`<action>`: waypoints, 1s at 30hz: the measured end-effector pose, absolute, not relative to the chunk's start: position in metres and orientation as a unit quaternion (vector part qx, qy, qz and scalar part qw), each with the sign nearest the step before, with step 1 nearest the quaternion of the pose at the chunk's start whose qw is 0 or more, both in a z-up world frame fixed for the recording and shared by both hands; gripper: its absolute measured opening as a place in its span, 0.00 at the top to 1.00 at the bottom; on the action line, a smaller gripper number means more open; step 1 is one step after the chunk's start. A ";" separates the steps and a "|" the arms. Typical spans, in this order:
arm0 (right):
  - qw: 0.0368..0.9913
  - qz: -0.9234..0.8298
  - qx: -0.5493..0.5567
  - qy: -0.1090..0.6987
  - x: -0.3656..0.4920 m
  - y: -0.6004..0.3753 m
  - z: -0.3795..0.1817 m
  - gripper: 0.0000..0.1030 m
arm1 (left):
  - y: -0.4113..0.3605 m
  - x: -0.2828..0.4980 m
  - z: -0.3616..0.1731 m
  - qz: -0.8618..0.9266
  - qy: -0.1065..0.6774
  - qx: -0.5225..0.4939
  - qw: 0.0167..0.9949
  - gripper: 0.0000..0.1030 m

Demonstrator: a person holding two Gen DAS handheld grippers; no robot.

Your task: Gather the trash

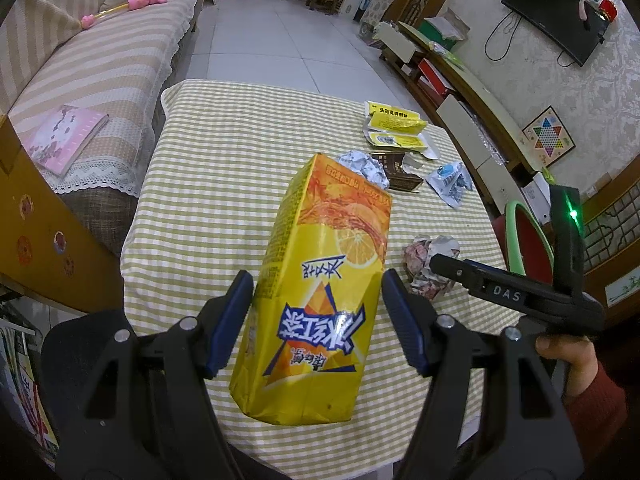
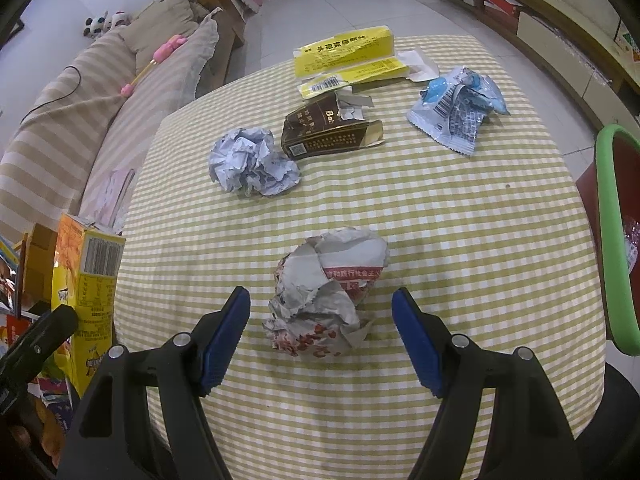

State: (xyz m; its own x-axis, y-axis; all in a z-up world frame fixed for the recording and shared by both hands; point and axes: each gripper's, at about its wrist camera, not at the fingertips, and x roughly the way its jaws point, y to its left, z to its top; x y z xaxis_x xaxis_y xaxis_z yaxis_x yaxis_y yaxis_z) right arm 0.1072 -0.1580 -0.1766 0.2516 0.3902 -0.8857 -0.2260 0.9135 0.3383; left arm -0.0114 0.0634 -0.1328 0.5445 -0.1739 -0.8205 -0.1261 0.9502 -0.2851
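We see a table (image 2: 440, 220) under a green-and-white checked cloth, with a striped sofa (image 1: 92, 68) along its left side and a green-rimmed bin (image 2: 612, 240) at its right edge. On the cloth the trash lies scattered. Largest is the yellow drink carton (image 1: 320, 300), which our left gripper (image 1: 318, 300) clasps about its lower half, both blue pads against its sides, the carton tilted away from us over the near part of the table. At the far edge lies a flattened yellow medicine box (image 2: 348, 60); just in front of it a torn brown box (image 2: 324, 132), with a blue-and-white wrapper (image 2: 456, 108) to its right and a white crumpled paper ball (image 2: 252, 164) to its left. Nearest us sits a crumpled red-printed paper wad (image 2: 324, 292). Our right gripper (image 2: 322, 316) hovers over this wad with its jaws spread wide, the pads well clear on either side, gripping nothing
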 end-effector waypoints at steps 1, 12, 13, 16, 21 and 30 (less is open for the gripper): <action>0.787 0.197 0.070 0.580 0.108 -0.157 -0.177 0.32 | 0.063 -0.011 -0.132 -0.014 0.478 -0.157 0.864 0.38; 0.796 0.224 0.067 0.559 0.099 -0.154 -0.165 0.73 | 0.056 -0.008 -0.132 -0.016 0.484 -0.147 0.863 0.38; 0.798 0.223 0.070 0.556 0.098 -0.156 -0.162 0.73 | 0.056 -0.008 -0.132 -0.015 0.483 -0.147 0.863 0.38; 0.804 0.228 0.087 0.542 0.091 -0.164 -0.148 0.73 | 0.055 -0.006 -0.132 -0.014 0.482 -0.145 0.864 0.38; 0.820 0.235 0.090 0.514 0.079 -0.171 -0.124 0.73 | 0.050 0.000 -0.133 -0.017 0.484 -0.138 0.864 0.38; 0.819 0.225 0.101 0.517 0.067 -0.189 -0.124 0.72 | 0.059 -0.005 -0.155 -0.008 0.515 -0.148 0.844 0.32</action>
